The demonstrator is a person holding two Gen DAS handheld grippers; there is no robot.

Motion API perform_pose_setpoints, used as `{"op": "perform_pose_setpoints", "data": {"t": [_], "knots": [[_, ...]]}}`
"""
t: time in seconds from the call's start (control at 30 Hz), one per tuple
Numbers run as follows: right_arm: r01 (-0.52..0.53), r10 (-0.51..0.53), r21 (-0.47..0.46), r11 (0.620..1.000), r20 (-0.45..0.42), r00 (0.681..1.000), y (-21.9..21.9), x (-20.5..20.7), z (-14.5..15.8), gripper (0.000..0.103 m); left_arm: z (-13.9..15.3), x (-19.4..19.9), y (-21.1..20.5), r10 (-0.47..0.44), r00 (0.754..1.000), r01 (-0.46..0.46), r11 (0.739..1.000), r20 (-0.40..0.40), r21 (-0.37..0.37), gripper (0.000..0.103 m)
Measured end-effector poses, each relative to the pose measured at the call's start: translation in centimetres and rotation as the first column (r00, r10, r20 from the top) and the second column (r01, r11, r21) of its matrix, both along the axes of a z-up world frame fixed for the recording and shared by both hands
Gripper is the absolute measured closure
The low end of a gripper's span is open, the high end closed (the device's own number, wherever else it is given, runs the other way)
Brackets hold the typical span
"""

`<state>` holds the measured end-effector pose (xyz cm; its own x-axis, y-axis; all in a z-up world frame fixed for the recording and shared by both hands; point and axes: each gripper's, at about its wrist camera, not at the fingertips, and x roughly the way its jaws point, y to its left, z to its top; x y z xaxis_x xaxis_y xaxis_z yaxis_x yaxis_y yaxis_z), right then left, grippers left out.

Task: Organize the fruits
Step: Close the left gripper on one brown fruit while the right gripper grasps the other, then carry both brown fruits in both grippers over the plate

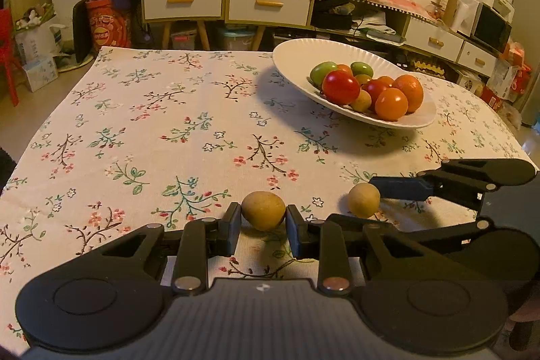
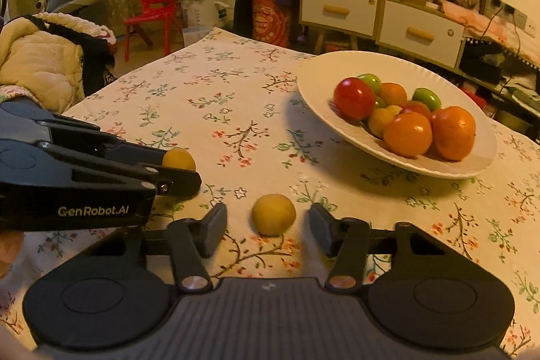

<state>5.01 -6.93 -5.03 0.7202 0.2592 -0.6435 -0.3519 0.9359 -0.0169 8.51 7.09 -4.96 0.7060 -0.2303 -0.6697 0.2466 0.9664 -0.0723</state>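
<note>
Two small yellow fruits lie on the floral tablecloth. My left gripper (image 1: 263, 225) is shut on one yellow fruit (image 1: 263, 210), its pads touching both sides; this fruit also shows in the right wrist view (image 2: 179, 159) behind the left gripper's fingers. My right gripper (image 2: 268, 230) is open around the second yellow fruit (image 2: 273, 214), with gaps on both sides; it also shows in the left wrist view (image 1: 363, 200) beside the right gripper's blue finger (image 1: 400, 188). A white plate (image 1: 290, 56) holds several red, orange, green and yellow fruits at the far right.
The plate also shows in the right wrist view (image 2: 317, 80). Cabinets with drawers (image 1: 184, 0), a fan and clutter stand behind the table. A padded jacket (image 2: 40, 63) lies at the table's left edge, a red chair (image 2: 155, 9) beyond it.
</note>
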Motion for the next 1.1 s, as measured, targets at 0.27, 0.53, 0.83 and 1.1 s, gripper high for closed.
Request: {"op": "perform_pose_setpoints", "data": {"t": [0.27, 0.53, 0.83, 1.1], "knots": [[-0.001, 0.001, 0.004, 1.000, -0.006, 1.000, 0.1, 0.1, 0.3, 0.079, 0.0, 0.0, 0.3, 0.015, 1.000, -0.015, 1.000, -0.013, -0.009, 0.082], [0.004, -0.003, 0.022, 1.000, -0.014, 1.000, -0.5, 0.0, 0.5, 0.079, 0.0, -0.1, 0.1, 0.009, 1.000, -0.009, 1.000, -0.013, -0.005, 0.082], [-0.008, 0.008, 0.014, 1.000, -0.008, 1.000, -1.3, -0.8, 0.9, 0.079, 0.3, -0.4, -0.3, -0.001, 1.000, 0.001, 1.000, -0.007, 0.005, 0.082], [0.008, -0.008, 0.014, 1.000, 0.009, 1.000, -3.2, -1.3, 1.8, 0.079, 0.6, -0.8, -2.2, -0.032, 0.999, 0.032, 0.999, -0.001, 0.019, 0.082]]}}
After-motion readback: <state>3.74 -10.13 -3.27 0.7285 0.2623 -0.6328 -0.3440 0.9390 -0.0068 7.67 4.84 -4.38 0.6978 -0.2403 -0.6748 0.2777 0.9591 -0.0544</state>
